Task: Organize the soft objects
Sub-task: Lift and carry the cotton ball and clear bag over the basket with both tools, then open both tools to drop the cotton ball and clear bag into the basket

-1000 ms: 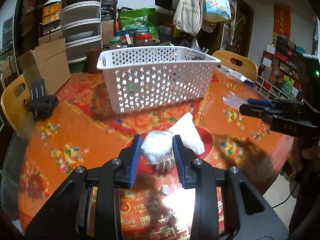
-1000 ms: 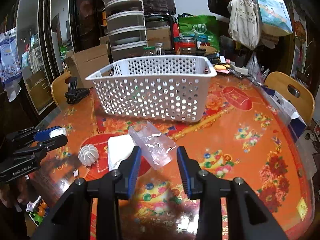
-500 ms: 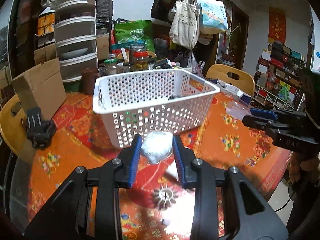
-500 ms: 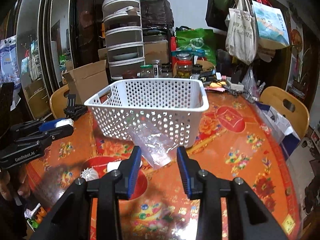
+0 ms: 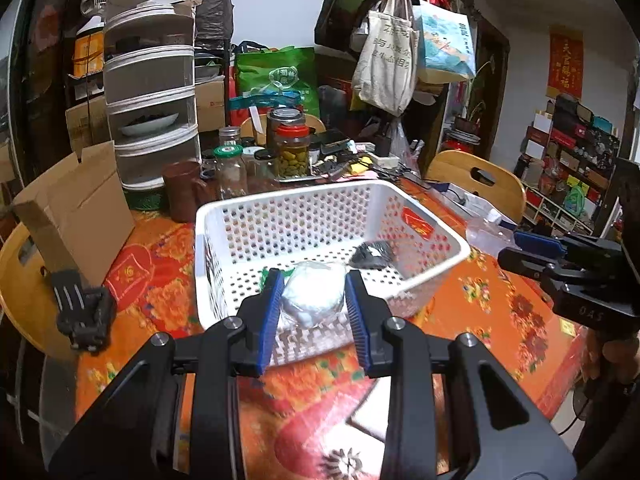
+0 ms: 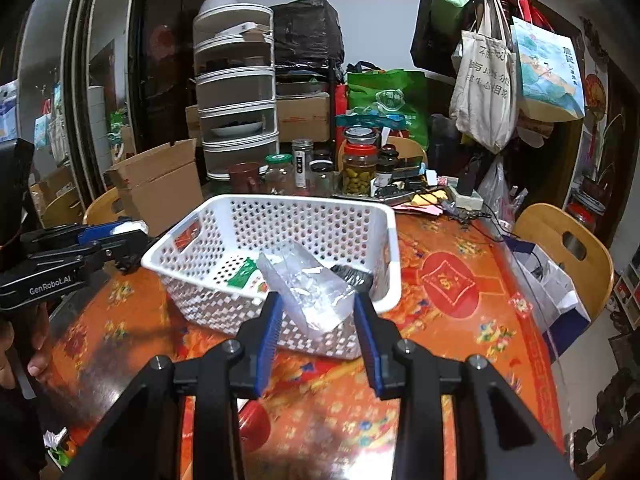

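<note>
Through the left wrist camera I see my left gripper [image 5: 313, 296] with its blue fingers [image 5: 269, 316] clamped on a white wrapped bundle [image 5: 314, 294], which I hold above the near edge of the white perforated basket [image 5: 280, 216]. The basket stands on the orange flowered tabletop [image 5: 492, 304], and a dark object [image 5: 372, 254] lies on its floor toward the right wall, with a bit of green just showing behind my left finger. On the tabletop below my fingers a small white ribbed piece [image 5: 346, 462] lies beside a white pack [image 5: 374, 420], both partly hidden. The right gripper [image 5: 532, 246] enters from the right edge with something clear in its tips. A black clamp-like tool [image 5: 82, 312] sits left of the basket. Through the right wrist camera I see my right gripper [image 6: 316, 308] with its fingers [image 6: 267, 332] closed on a clear crinkled plastic packet [image 6: 310, 294], tilted and held over the near rim of the basket [image 6: 224, 216]. Inside lie a green and white sachet [image 6: 246, 276] and the dark object [image 6: 352, 274]. The left gripper [image 6: 120, 230] shows at the left edge, something white between its tips, with a hand [image 6: 24, 344] below it. Jars [image 6: 358, 168] and a cardboard box [image 6: 160, 184] stand behind the basket.
</note>
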Demonstrator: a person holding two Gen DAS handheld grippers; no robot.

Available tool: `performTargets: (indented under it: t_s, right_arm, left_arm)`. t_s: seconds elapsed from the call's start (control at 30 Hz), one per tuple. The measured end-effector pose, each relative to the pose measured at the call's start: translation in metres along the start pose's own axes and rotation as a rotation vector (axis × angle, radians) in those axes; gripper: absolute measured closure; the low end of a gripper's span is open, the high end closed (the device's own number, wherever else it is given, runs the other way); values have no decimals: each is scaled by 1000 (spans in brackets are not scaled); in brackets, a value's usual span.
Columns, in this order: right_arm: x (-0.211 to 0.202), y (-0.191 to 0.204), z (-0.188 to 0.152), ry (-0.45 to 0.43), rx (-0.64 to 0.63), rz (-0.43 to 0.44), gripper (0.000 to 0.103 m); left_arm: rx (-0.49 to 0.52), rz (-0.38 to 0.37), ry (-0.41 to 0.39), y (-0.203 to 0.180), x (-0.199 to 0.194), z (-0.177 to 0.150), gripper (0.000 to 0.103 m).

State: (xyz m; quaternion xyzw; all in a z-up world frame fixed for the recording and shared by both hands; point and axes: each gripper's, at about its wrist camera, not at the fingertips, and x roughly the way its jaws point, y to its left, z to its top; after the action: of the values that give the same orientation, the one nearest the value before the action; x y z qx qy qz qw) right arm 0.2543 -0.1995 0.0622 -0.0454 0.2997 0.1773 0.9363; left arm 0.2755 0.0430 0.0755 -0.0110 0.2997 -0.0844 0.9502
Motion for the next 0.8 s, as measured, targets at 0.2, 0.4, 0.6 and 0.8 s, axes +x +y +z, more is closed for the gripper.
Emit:
performTargets:
  t_s: [0.2, 0.4, 0.6, 0.8]
  right_arm:
    - [28, -4, 31, 45, -8, -16, 67]
    - [64, -6, 48, 110, -9, -25, 67]
    - [102, -11, 53, 185, 7, -26, 67]
    - [136, -10, 55, 252, -8, -46, 67]
  left_arm:
    - [-22, 18, 61, 9, 37, 33, 73]
    - [-41, 33, 126, 16, 77, 47, 73]
    - [-64, 63, 215, 26, 122, 51, 73]
    - [-62, 90, 305, 30, 164, 49, 73]
